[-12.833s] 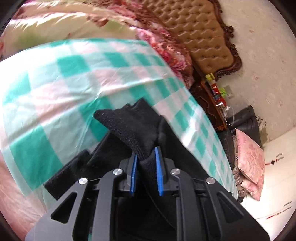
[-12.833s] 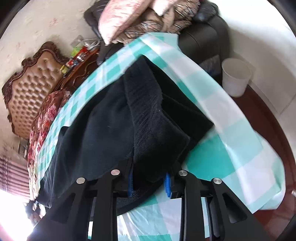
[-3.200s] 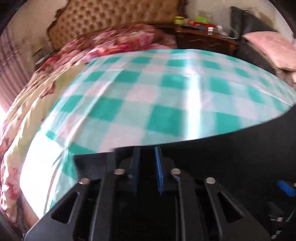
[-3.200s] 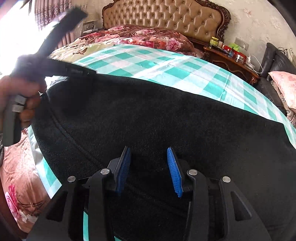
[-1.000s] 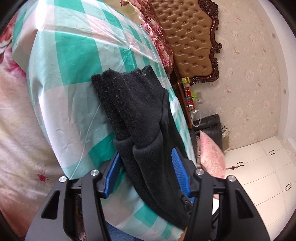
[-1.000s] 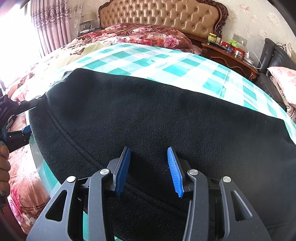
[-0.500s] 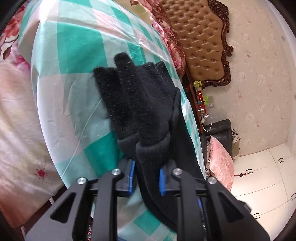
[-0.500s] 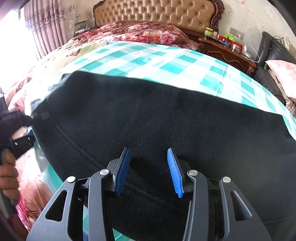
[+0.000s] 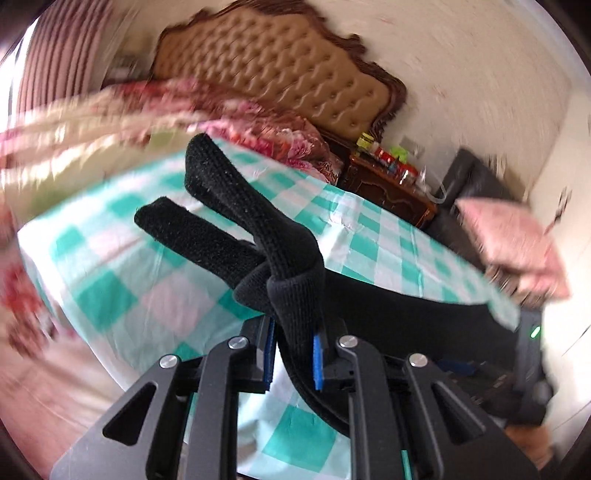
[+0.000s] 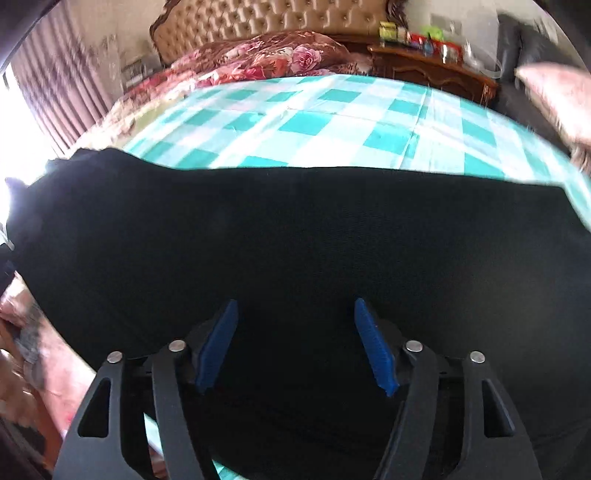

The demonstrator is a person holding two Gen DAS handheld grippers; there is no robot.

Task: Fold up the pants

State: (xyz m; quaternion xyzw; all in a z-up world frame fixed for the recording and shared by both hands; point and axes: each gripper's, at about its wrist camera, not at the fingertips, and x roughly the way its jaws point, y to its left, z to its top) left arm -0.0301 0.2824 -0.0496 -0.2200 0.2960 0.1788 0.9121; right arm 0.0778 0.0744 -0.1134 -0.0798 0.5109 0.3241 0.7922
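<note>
- Left wrist view: the black knitted fleece pants (image 9: 280, 266) are bunched into a thick ribbed fold, two blunt cuff-like ends sticking up and apart above the teal-and-white checked bed sheet (image 9: 155, 295).
- The left gripper (image 9: 292, 350), black with blue ribbed pads, is pinched tight on that fold; the fabric bulges out above the pads and trails away to the right over the sheet.
- Beyond lie a red floral quilt (image 9: 273, 129), a tan button-tufted headboard with a carved dark frame (image 9: 280, 74), a dark wooden nightstand (image 9: 384, 184) cluttered with small items, and a pink cushion (image 9: 517, 236); the whole view is motion-blurred.
- Right wrist view: the pants (image 10: 295, 236) spread flat as a broad, matte black panel across the near half of the checked sheet (image 10: 295, 122), its far edge nearly straight.
- The right gripper (image 10: 295, 343) hangs over the cloth, its jaws opening and wide apart; the blue pads press nothing between them.
- The floral quilt (image 10: 266, 55), headboard (image 10: 266, 18) and nightstand (image 10: 428, 70) sit behind.
</note>
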